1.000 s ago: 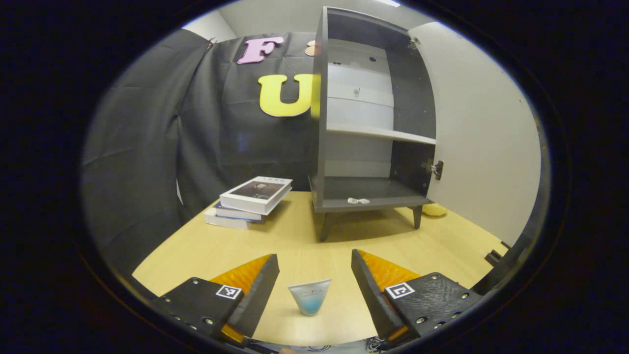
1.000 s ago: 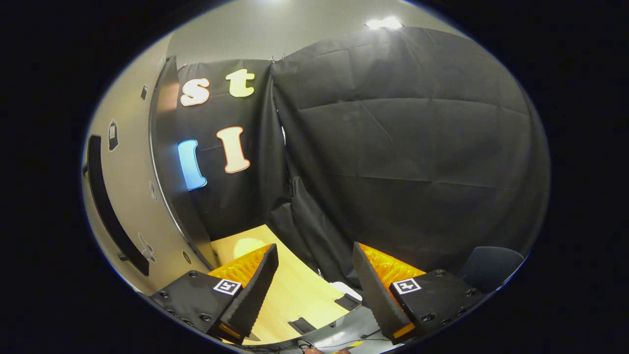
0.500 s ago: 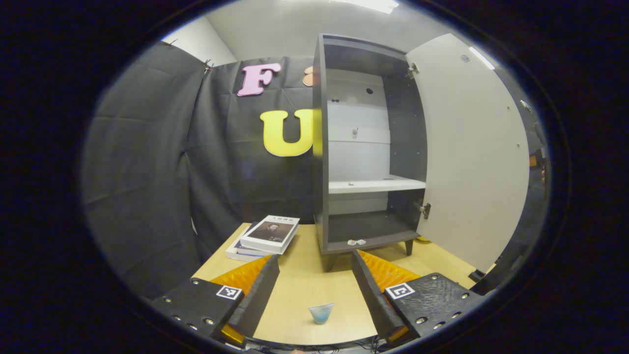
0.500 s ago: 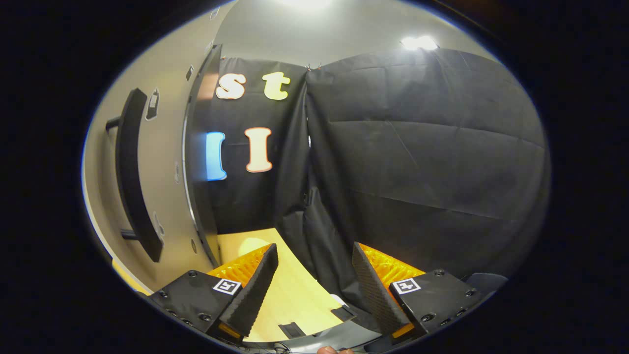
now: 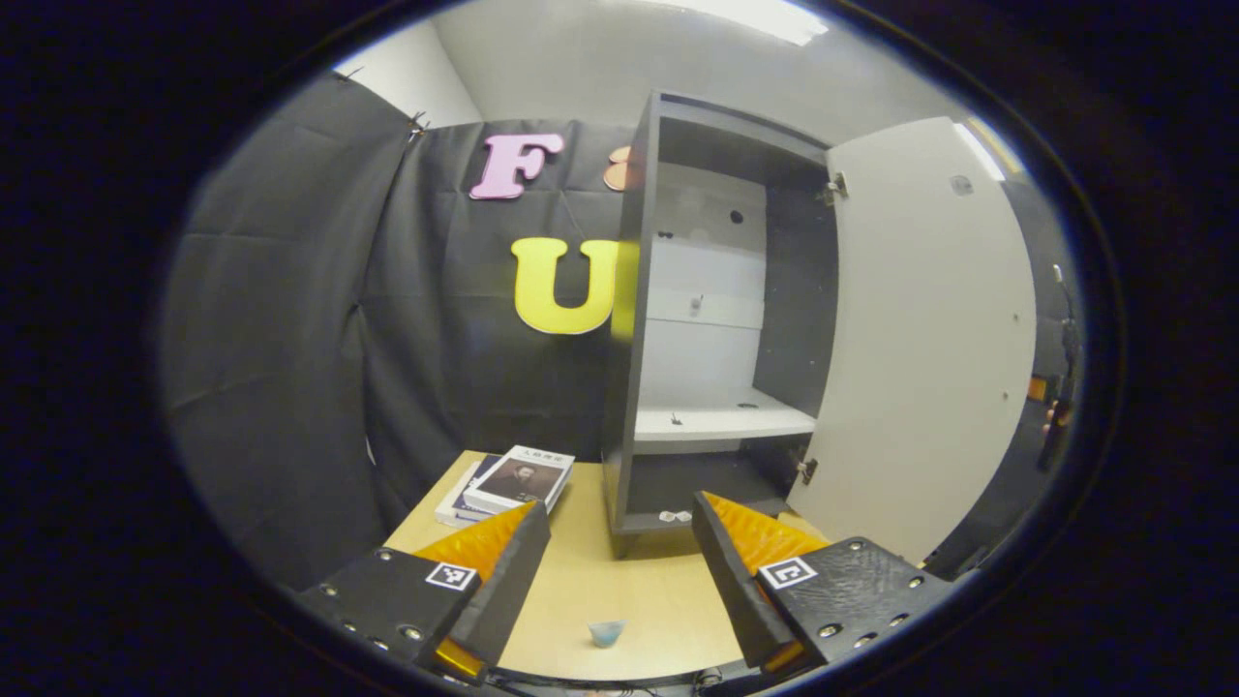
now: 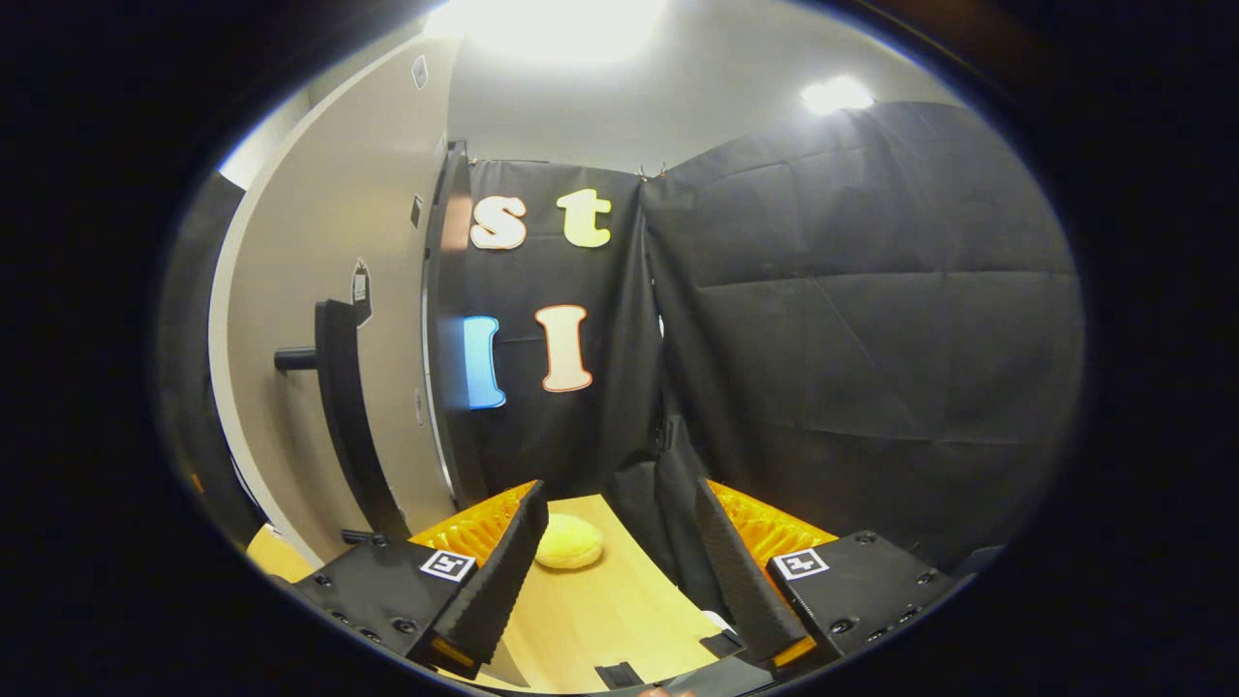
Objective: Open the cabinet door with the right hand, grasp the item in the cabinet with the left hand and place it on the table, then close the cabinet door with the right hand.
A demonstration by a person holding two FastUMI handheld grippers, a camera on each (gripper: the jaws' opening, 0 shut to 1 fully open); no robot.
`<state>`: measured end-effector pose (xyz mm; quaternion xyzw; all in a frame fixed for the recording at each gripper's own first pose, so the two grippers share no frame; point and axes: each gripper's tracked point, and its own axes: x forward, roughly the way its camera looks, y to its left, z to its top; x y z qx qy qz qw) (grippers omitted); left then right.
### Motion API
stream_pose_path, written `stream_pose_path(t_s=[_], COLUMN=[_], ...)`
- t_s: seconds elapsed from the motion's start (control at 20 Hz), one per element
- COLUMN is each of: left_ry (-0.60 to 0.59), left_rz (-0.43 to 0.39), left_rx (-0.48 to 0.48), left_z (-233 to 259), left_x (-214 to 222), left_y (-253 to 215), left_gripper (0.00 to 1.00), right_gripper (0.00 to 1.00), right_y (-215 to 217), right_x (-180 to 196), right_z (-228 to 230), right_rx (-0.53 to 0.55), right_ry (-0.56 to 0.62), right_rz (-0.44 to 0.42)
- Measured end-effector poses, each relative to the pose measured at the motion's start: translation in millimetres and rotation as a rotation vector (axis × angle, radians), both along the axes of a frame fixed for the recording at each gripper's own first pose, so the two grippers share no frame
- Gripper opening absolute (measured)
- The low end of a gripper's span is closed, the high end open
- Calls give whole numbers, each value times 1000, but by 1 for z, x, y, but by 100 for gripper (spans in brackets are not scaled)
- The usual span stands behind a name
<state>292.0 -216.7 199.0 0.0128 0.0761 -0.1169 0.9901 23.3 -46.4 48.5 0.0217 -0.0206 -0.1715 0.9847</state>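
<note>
We find the cup (image 5: 607, 633) on the bench (image 5: 581, 581), cabinet (image 5: 716, 319) door (image 5: 920, 339) open; both hand-held grippers (image 5: 612, 561) (image 6: 612, 561) gape empty. Closing remains.

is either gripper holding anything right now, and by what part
Nothing is held. The left gripper has its jaws open, with the small cup standing free on the table. The right gripper is open too, with bare table between its jaws.
</note>
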Motion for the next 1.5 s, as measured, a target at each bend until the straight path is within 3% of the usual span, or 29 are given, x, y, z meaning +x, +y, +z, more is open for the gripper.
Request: stream_pose_path(t_s=[0.05, 0.55, 0.85, 1.05, 1.1, 1.35, 1.4, 1.5], left_ry=[-14, -22, -12, -7, -12, -5, 0, -7], left_rz=[9, 33, 53, 37, 38, 22, 21, 28], left_rx=[-9, -33, -63, -12, 2, -21, -13, 26], left_z=[6, 24, 18, 15, 17, 16, 16, 18], left_x=[4, 13, 8, 8, 10, 11, 11, 12], left_y=[4, 44, 53, 54, 55, 50, 51, 56], left_gripper=[90, 90, 91, 90, 90, 91, 91, 90], right_gripper=[92, 96, 92, 92, 96, 92, 96, 92], right_y=[2, 25, 27, 39, 43, 78, 88, 106], right_x=[2, 9, 5, 5, 5, 5, 7, 9], right_z=[1, 27, 35, 30, 30, 24, 20, 14], right_rx=[4, 61, 58, 58, 65, 63, 53, 24], right_ry=[7, -10, -25, 1, 5, 21, 41, 71], right_rz=[6, 144, 139, 169, 179, 242, 265, 312])
